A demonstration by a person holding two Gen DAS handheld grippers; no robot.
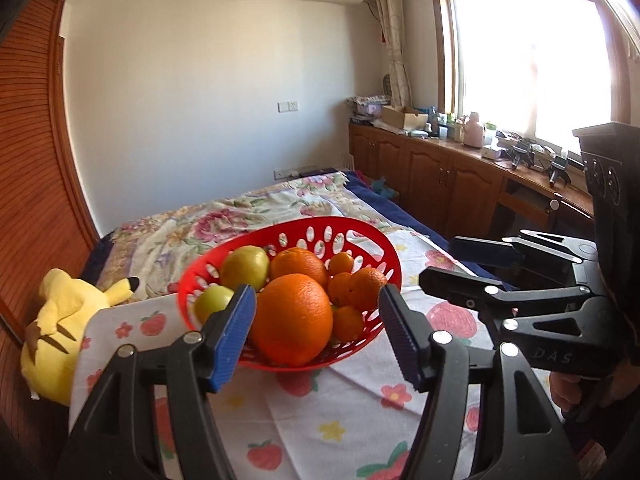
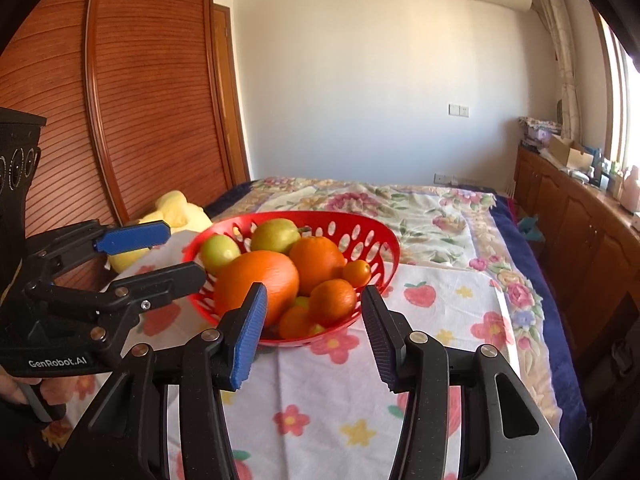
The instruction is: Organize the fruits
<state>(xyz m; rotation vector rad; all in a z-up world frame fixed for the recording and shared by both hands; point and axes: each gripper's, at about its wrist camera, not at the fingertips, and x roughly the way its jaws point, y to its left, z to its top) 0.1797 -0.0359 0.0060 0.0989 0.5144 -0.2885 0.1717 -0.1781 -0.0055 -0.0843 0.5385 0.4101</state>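
Fruit gathered in the red basket (image 1: pixel 384 248), both our grippers empty

We judge the sorting near done: the large orange (image 1: pixel 292 320), smaller oranges, tangerines and green-yellow pears (image 2: pixel 276 234) all sit heaped in the perforated basket on the strawberry-print cloth (image 1: pixel 340 420), and we see no loose fruit. Our left gripper (image 1: pixel 316 336) and right gripper (image 2: pixel 314 334) both stand with fingers apart, clamped on nothing, just short of the basket's near rim
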